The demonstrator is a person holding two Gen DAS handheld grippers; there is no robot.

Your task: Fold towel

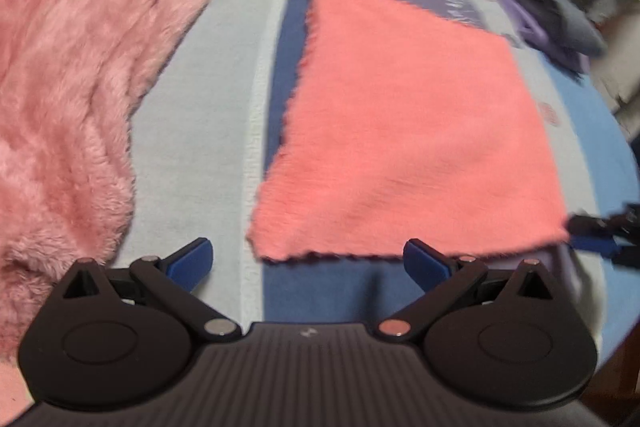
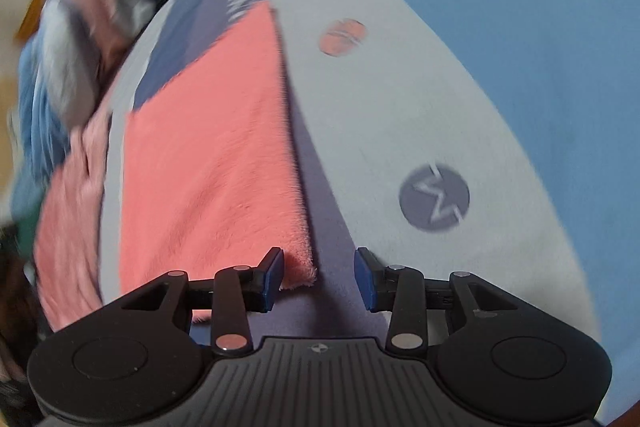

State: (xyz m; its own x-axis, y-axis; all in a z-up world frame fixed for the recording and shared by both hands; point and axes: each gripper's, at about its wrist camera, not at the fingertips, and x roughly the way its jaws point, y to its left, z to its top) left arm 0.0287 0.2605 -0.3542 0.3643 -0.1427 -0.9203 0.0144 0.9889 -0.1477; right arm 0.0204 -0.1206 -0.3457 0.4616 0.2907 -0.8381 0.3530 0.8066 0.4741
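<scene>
A coral-pink towel (image 1: 412, 131) lies flat on the bed, its near edge just beyond my left gripper (image 1: 308, 265). That gripper stands wide open, blue pads apart, nothing between them. At the right edge of the left wrist view the right gripper (image 1: 608, 235) shows beside the towel's near right corner. In the right wrist view the same towel (image 2: 208, 163) stretches away on the left. My right gripper (image 2: 319, 279) is open, and the towel's near corner sits just inside its left pad, not clamped.
A fluffy pale-pink blanket (image 1: 68, 99) covers the left of the bed. The bedsheet (image 2: 520, 75) has blue, grey and navy bands with round prints. Crumpled blue bedding and dark clothes (image 1: 560, 15) pile at the far side.
</scene>
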